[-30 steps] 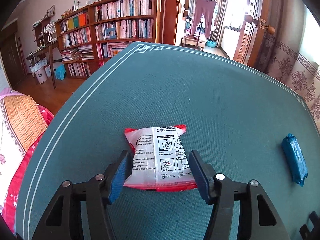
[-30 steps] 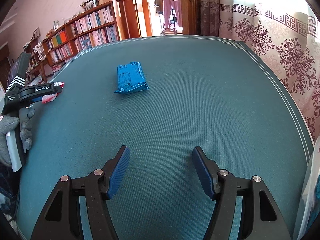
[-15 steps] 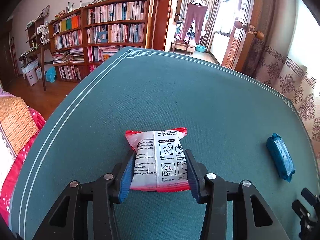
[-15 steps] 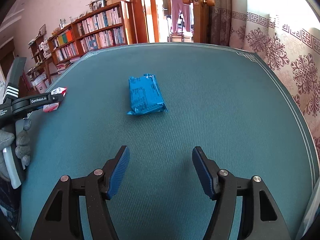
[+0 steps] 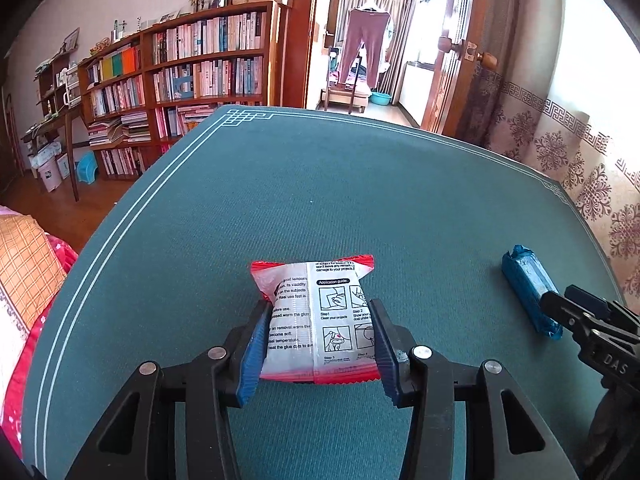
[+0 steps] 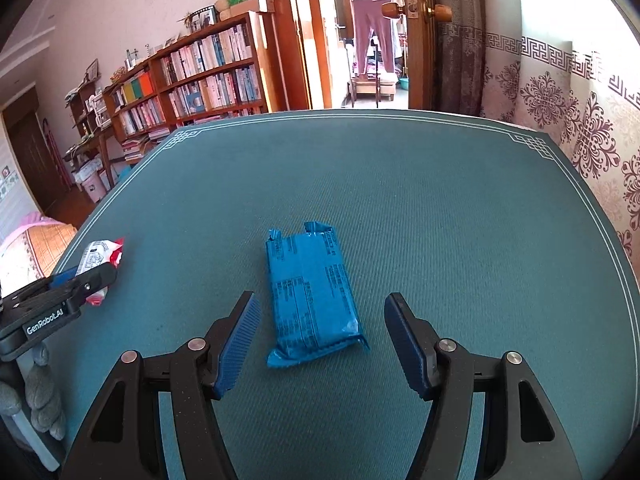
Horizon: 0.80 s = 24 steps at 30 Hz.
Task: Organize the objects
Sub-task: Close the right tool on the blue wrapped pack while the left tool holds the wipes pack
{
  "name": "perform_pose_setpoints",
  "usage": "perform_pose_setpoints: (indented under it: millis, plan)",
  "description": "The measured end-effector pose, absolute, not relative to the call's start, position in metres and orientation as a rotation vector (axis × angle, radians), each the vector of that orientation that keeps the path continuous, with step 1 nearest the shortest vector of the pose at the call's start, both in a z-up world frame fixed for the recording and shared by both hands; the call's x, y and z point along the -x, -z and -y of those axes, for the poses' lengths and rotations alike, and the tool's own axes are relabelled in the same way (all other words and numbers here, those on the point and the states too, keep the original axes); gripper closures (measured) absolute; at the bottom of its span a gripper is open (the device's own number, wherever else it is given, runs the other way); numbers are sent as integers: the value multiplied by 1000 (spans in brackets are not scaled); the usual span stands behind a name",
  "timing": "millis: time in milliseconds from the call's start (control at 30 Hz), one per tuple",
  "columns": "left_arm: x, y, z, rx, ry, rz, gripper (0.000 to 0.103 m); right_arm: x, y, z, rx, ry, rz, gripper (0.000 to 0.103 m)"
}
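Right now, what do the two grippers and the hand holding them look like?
Both the left gripper and the right gripper have black plastic arms with silver rivets and ribbed blue pads. The left one carries white "GenRobot.AI" lettering. The hand behind it wears a grey knit glove.

Both handheld tools, the left gripper (image 5: 318,346) and the right gripper (image 6: 320,342), are black plastic frames with silver screws and ribbed blue pads (image 6: 236,344), one arm printed "GenRobot.AI", gripped by a hand in a grey knitted glove (image 6: 38,404).
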State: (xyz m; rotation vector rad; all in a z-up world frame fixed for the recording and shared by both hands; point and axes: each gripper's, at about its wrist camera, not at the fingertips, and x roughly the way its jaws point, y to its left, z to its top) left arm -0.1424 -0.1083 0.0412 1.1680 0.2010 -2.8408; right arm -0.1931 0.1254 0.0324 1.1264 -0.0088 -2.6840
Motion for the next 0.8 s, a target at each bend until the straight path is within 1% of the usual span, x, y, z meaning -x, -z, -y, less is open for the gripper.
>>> perform_pose_setpoints:
  millis: [167,267,300,400,467,800]
  plan:
    - [142,-40,108,-1169,2841,-206,53,209,-23,-116,-1163,2662,-34,37]
    - [141,-40,106,-1167,2847,-197,53,212,-18,-110,-1172,2666,-71,39]
    - [141,-40,105,-1168,2850,-192,53,213,-19,-108,-1171,2667,-83,44]
    - [140,-40,102,-1169,2862,-176,53,211,-18,-104,-1174,2690,-126,55]
    - [139,-40,100,-1169,2869,-165,53,206,-17,-103,-1172,2692,-135,60]
    - [139,-37,96,-1184,2871,-155,53,164,-17,-104,-1173,2658,-109,61]
